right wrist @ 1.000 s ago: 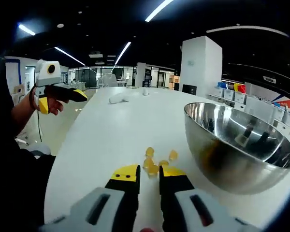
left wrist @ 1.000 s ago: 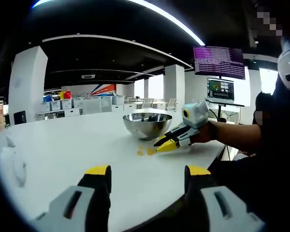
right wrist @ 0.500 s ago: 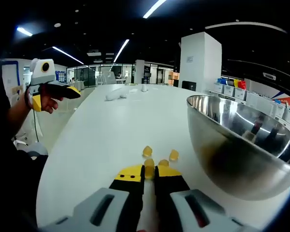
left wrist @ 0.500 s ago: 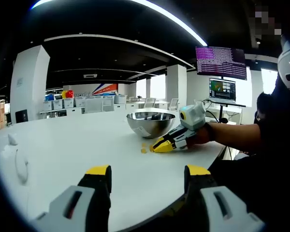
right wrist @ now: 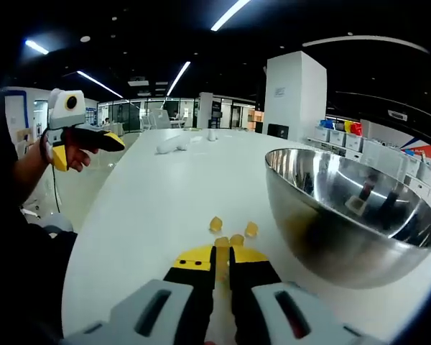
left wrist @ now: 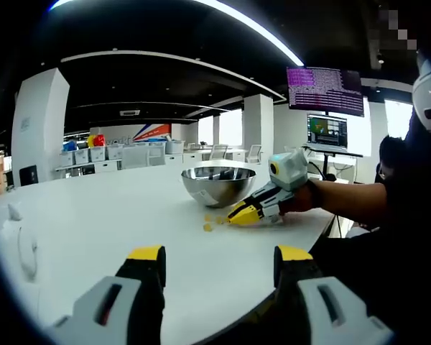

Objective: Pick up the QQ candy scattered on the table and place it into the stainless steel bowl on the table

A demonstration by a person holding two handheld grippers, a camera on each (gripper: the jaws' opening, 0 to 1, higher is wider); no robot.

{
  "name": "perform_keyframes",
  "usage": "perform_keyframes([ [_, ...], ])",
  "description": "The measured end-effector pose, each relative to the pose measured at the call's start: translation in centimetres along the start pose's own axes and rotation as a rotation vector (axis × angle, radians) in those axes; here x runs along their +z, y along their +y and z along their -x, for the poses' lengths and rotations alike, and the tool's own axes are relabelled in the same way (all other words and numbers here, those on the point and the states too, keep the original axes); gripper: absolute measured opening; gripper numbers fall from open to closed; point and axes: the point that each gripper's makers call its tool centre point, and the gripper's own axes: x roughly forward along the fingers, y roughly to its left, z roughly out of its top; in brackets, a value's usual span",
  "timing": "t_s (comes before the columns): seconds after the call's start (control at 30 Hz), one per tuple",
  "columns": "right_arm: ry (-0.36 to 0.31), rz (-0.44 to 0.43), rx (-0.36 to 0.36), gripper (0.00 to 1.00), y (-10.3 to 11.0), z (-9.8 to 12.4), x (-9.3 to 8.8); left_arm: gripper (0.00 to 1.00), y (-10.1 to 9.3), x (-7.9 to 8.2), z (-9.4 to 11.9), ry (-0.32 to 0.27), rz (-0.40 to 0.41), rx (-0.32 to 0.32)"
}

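White bench in an open office: my right hand-held gripper (right wrist: 222, 260) pinches one QQ candy (right wrist: 221, 242) between near-closed jaws, stainless steel bowl (right wrist: 348, 215) just to its right, while my left hand-held gripper (left wrist: 219, 260) hangs open, well apart.

Bright ceiling strip lights (right wrist: 230, 14), dark ceiling, fisheye warping at edges

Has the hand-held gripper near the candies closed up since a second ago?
Yes. The right hand-held gripper stood open before the candies by the steel bowl; it is now shut on a yellow candy.
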Motion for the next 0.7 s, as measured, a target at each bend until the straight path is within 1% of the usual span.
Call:
perform_keyframes([
  [0.17, 0.0, 0.014, -0.005, 0.09, -0.1, 1.3, -0.3, 0.61, -0.6, 0.3, -0.5, 0.004, -0.008, -0.009],
  [0.37, 0.011, 0.008, -0.029, 0.09, -0.9, 3.2, -1.3, 0.6, -1.2, 0.6, -1.0, 0.009, -0.018, -0.02],
  [0.43, 0.017, 0.002, -0.037, 0.09, -1.1, 3.8, -1.9, 0.6, -1.5, 0.6, -1.3, 0.011, -0.021, -0.025],
  [0.63, 0.038, -0.001, -0.036, 0.09, -0.8, 4.6, -3.3, 0.6, -2.7, 0.7, -1.9, 0.015, -0.029, -0.041],
  [0.7, 0.03, -0.004, -0.031, 0.1, -0.6, 4.7, -3.2, 0.6, -2.9, 0.7, -2.0, 0.016, -0.031, -0.045],
])
